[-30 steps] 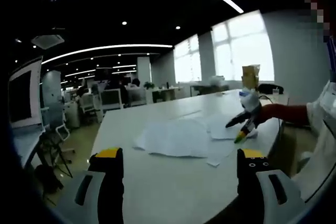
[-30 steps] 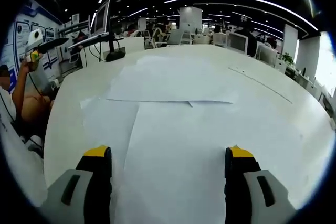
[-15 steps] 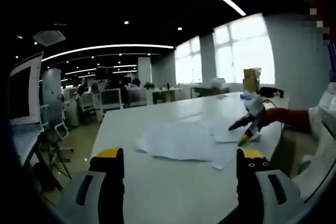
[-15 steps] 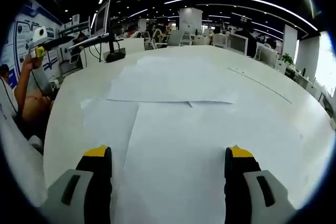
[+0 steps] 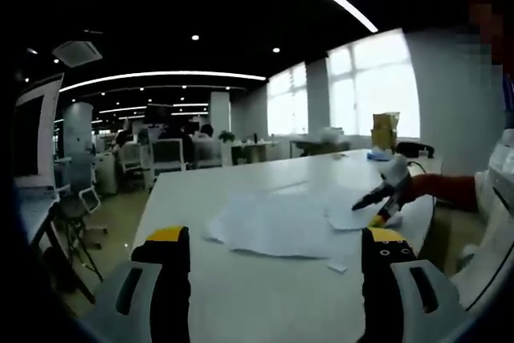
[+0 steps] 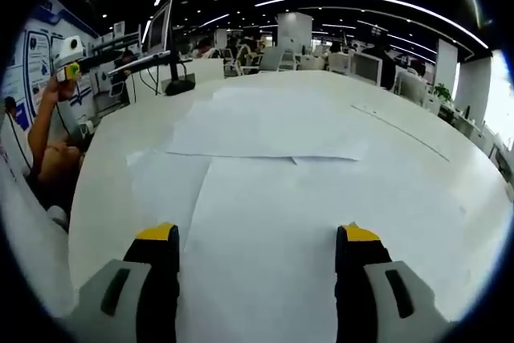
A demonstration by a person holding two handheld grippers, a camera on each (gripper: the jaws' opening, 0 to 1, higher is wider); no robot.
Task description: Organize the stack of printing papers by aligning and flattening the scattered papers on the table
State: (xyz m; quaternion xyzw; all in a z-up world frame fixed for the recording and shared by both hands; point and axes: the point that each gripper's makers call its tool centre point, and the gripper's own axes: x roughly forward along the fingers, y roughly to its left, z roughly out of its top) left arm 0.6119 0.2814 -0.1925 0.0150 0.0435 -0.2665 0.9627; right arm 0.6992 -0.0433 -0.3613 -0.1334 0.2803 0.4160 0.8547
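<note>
Several white printing papers [image 5: 277, 218] lie scattered and overlapping on the white table [image 5: 193, 190] in the left gripper view. My left gripper [image 5: 273, 247] is held open in the air, short of the papers, nothing between its jaws. The right gripper [image 5: 379, 198] enters that view from the right, low over the papers' right edge. In the right gripper view the papers [image 6: 265, 130] spread out ahead, and my right gripper [image 6: 257, 238] hangs open just above the nearest sheet [image 6: 257, 206]. The left gripper [image 6: 76, 58] is seen raised at the far left, held by a hand.
Office desks, monitors and chairs [image 5: 165, 150] stand beyond the table. A monitor on an arm [image 6: 161, 34] sits at the table's far left corner. A box [image 5: 384, 128] stands at the table's far end by the windows. A thin seam [image 6: 401, 130] crosses the table at right.
The left gripper view has drifted slightly, and the right gripper in it sits a little lower over the papers. The right gripper's jaws stand slightly closer together. The papers have not moved.
</note>
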